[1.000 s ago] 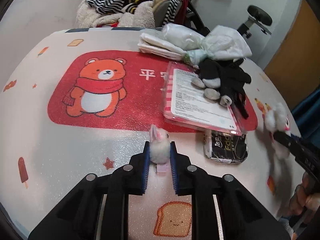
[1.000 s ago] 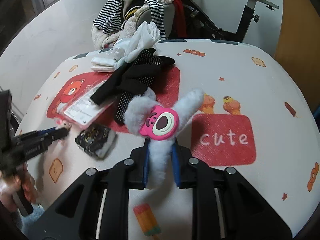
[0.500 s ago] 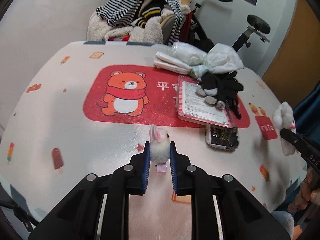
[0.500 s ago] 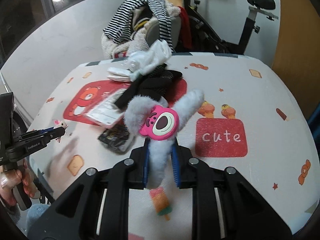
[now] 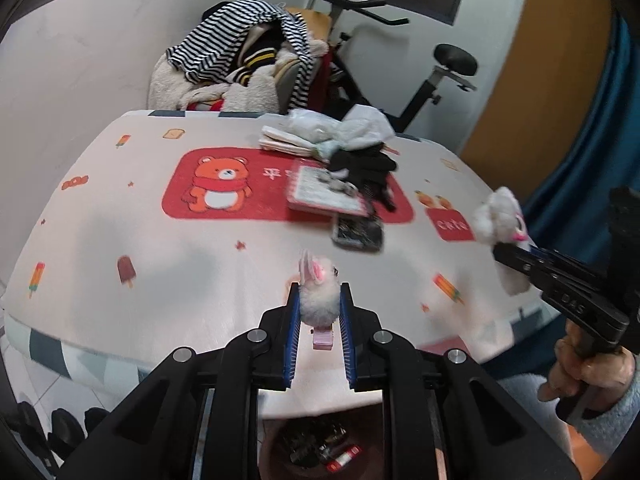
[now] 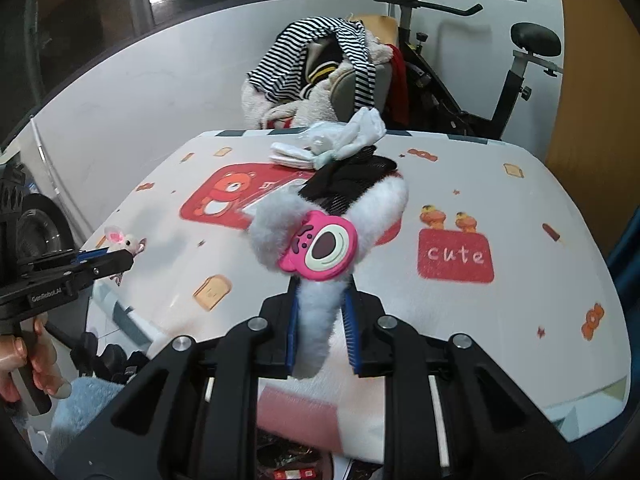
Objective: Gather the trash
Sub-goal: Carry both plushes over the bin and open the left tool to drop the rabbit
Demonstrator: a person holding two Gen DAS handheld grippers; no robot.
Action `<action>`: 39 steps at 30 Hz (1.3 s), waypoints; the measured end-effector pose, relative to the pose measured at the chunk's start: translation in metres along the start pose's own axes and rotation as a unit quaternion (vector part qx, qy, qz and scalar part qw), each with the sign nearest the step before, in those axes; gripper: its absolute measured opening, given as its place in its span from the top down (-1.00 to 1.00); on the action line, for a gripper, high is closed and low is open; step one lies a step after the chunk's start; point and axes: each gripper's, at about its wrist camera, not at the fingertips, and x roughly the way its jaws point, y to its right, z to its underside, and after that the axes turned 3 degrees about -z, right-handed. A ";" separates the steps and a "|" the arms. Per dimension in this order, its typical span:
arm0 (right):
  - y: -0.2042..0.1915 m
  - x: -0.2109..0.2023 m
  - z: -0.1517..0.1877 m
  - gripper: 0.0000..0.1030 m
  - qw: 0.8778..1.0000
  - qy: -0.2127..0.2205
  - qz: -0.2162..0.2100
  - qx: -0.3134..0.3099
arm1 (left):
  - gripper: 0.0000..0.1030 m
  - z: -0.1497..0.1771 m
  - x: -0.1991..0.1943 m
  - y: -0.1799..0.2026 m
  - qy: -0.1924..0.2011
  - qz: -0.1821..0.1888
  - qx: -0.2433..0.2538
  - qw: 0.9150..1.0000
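Nearest, below the table edge in the left wrist view: a dark round trash bin [image 5: 316,446] with wrappers already inside, directly under the left gripper [image 5: 320,312]. Clamped there between the blue pads: a small fluffy white bunny hair clip with pink ears [image 5: 318,292], its pink clip end poking out below the pads. Held out past the table rim, presumably so that a release drops it straight into the bin. Pitched forward and downward, tips aimed at the tabletop beyond.

To the right, gripped by a hand [image 5: 580,364] in a grey fleece sleeve: the right gripper [image 6: 322,322], likewise closed, on the lower strip of a fluffy white plush piece with a pink rubber bear face [image 6: 320,246]. Carried above the near edge of the white cartoon-print table cover [image 6: 500,312], face upward, two plush lobes splayed out above the pads. Also angled downward. Not as clearly over the bin; only a glimpse of litter under the edge in the right wrist view, so probably some sideways travel needed before letting go.

Farther off, left on the table: a dark crumpled snack packet [image 5: 357,233], a flat pink-edged card package [image 5: 326,194], black gloves [image 5: 366,166] draped across it, then white plastic bags and folded tissues [image 5: 332,132]. Likely the next pieces to collect.

Beyond the table: a chair heaped with striped clothing [image 5: 240,64] and an exercise bike [image 5: 436,76].
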 end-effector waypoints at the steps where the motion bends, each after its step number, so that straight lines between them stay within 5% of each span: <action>1: -0.003 -0.005 0.005 0.57 1.000 0.000 -0.003 -0.001 | 0.65 0.006 -0.005 0.002 0.000 0.004 0.001 1.000; 10: -0.022 -0.033 0.041 0.57 1.000 0.009 -0.008 -0.025 | 0.65 0.063 -0.034 0.024 -0.006 0.028 0.042 0.999; 19: -0.032 -0.047 0.067 0.57 1.000 0.009 -0.012 -0.028 | 0.65 0.120 -0.020 0.032 -0.067 0.039 0.067 0.995; 31: -0.038 -0.043 0.087 0.57 0.999 -0.004 -0.013 -0.036 | 0.59 0.145 -0.005 0.028 -0.096 0.049 0.064 0.992; 39: -0.040 -0.040 0.097 0.57 1.000 -0.007 -0.024 -0.019 | -0.36 0.137 -0.016 0.023 -0.064 0.036 0.049 0.996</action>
